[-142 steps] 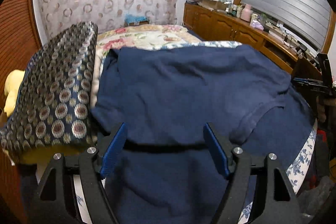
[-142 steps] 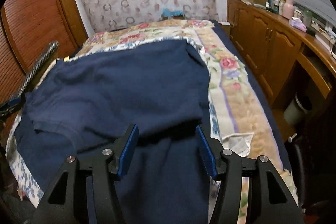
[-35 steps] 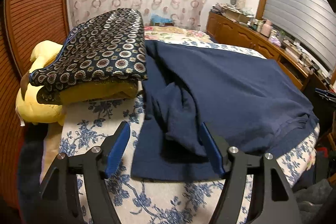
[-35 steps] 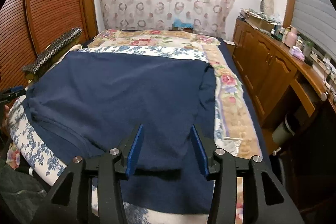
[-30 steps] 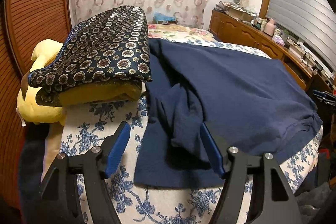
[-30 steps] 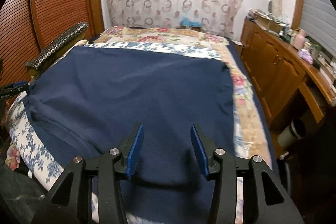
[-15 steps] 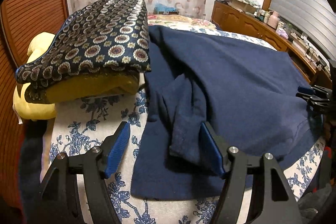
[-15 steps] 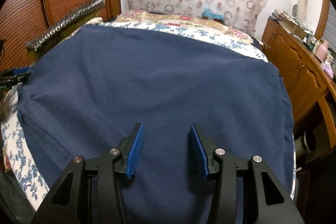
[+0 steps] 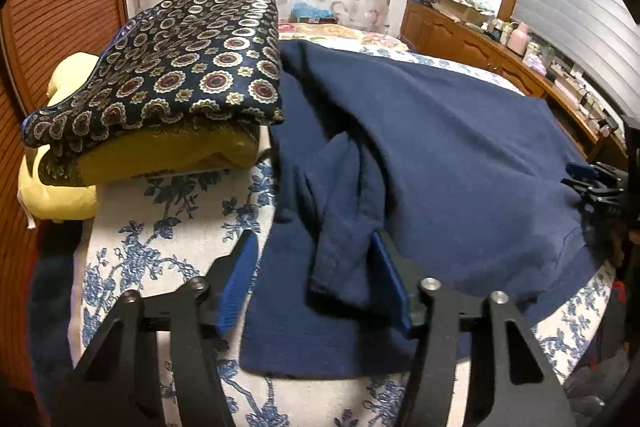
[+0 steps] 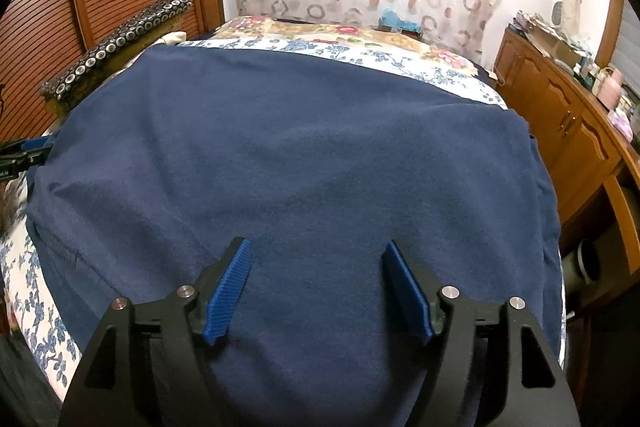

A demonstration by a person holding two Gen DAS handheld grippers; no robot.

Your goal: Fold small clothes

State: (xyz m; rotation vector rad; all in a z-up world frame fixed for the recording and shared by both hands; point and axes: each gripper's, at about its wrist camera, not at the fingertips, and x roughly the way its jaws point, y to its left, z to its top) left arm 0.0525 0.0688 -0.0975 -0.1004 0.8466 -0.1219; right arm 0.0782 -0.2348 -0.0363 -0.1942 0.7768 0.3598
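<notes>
While the navy blue knitted shirt [image 10: 304, 163] lies spread across the bed with the blue-flowered white cover [image 9: 168, 227], reaching from the near edge well up toward the head, the work is at the sleeve fold on the left side. The shirt's body looks smooth and flat in the right wrist view; its left sleeve [image 9: 344, 227] lies bunched and doubled over the body near the bed's near left corner, just beside the folded dark paisley cloth on a yellow cushion [image 9: 168, 79].

The left gripper [image 9: 316, 283] hovers over that sleeve end with its blue-padded fingers [image 9: 390, 279] closing; the cuff sits between them, the right pad close against it, but the pads do not yet press the cloth, so nothing is held. The right gripper [image 10: 316, 287] stands above the middle of the shirt near the near edge, its fingers [image 10: 230, 283] opening and released, only flat fabric beneath them.

The step in hand appears to be taking the sleeve to lay it neatly inward. Next, the left fingers need to finish clenching on the cuff alone, without catching the body layer underneath, then lift and draw it flat across. The right gripper could pin the body down meanwhile.
</notes>
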